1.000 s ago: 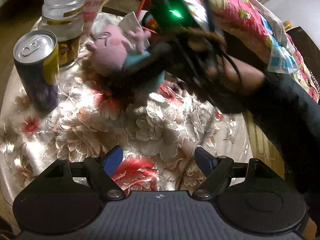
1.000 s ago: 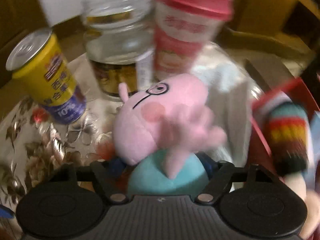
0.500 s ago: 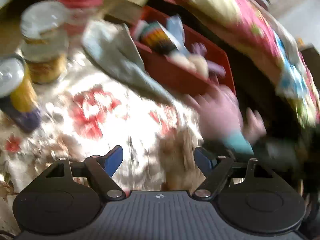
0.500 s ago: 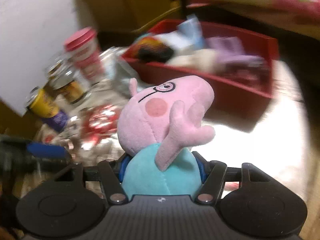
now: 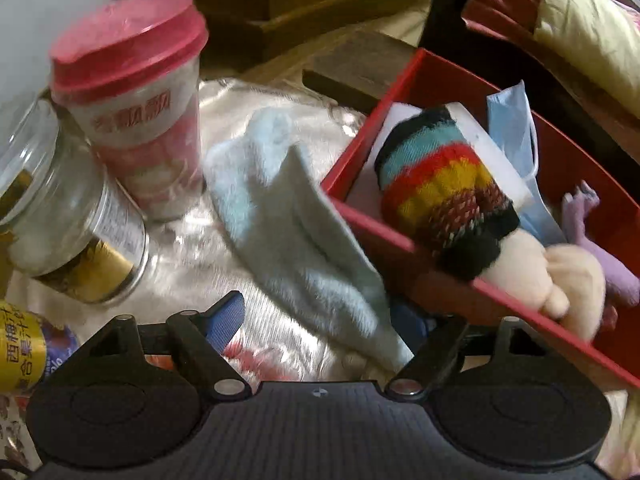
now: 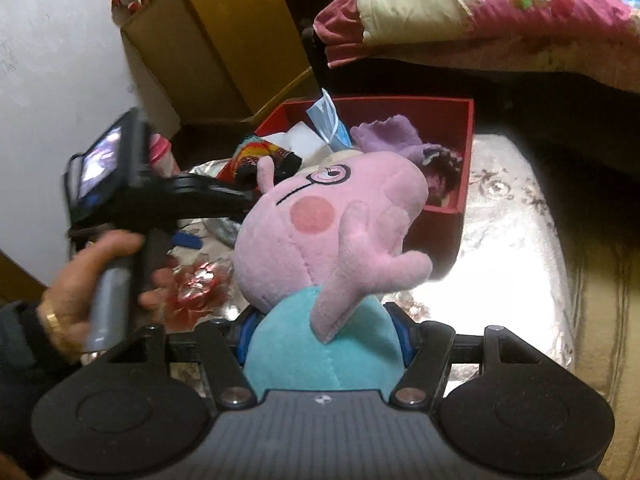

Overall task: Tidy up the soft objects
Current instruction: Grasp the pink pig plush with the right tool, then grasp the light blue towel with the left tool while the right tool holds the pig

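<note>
My right gripper (image 6: 324, 336) is shut on a pink pig plush (image 6: 320, 232), its blue pads pressing the teal body. The pig hangs above the floral table in front of a red box (image 6: 466, 152). In the left wrist view, the red box (image 5: 360, 220) holds a striped knit sock (image 5: 436, 184), a blue face mask (image 5: 510, 120), a cream plush (image 5: 560, 280) and a purple toy (image 5: 608, 272). A light blue towel (image 5: 288, 232) lies against the box's near wall. My left gripper (image 5: 320, 320) stands open just above the towel's near end, not gripping it.
A pink-lidded cup (image 5: 140, 100), a glass jar (image 5: 60, 216) and a yellow can (image 5: 24, 352) stand left of the towel. A bed with a pink quilt (image 6: 520, 12) lies behind the box. A person's hand (image 6: 100, 264) holds the left gripper's handle.
The right gripper carried the pig up and away from the cup and jar toward the red box. The left gripper swung across the table to the towel beside the box.
</note>
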Demonstrator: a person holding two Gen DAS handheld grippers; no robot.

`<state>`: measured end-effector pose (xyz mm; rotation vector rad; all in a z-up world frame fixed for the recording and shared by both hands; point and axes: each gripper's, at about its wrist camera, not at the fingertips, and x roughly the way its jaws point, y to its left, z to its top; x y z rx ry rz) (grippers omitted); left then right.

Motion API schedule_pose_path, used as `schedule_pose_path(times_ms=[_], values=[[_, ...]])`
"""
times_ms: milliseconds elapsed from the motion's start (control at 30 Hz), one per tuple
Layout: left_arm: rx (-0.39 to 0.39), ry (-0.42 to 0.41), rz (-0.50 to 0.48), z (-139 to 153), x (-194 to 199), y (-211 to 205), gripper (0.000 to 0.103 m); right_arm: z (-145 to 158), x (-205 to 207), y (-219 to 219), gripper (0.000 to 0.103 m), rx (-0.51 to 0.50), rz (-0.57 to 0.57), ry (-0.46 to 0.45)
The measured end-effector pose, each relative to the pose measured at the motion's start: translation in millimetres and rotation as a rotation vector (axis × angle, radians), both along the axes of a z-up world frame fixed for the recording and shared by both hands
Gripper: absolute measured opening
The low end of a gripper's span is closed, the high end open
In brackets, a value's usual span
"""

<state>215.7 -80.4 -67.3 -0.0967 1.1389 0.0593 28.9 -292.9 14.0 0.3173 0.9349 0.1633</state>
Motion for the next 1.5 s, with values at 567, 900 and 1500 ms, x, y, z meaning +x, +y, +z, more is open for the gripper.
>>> schedule_pose_path(times_ms=[567,900,1500], values=[[-0.032,0.065,-0.183,3.0,-59.2,31.7,0.000,12.3,-10.1,8.5,0.040,0.005,0.006,-0.035],[-0.201,0.017,-0.246,39.5,-112.7,69.0,0.006,11.1,-13.1,56.1,0.040,-0.029,0.015,0.000],[-0.084,-0.018,-0.053,-1.0,-28.7,16.5,0.005,9.7,-17.1,31.5,0.040,0.091,-0.034,-0.016]])
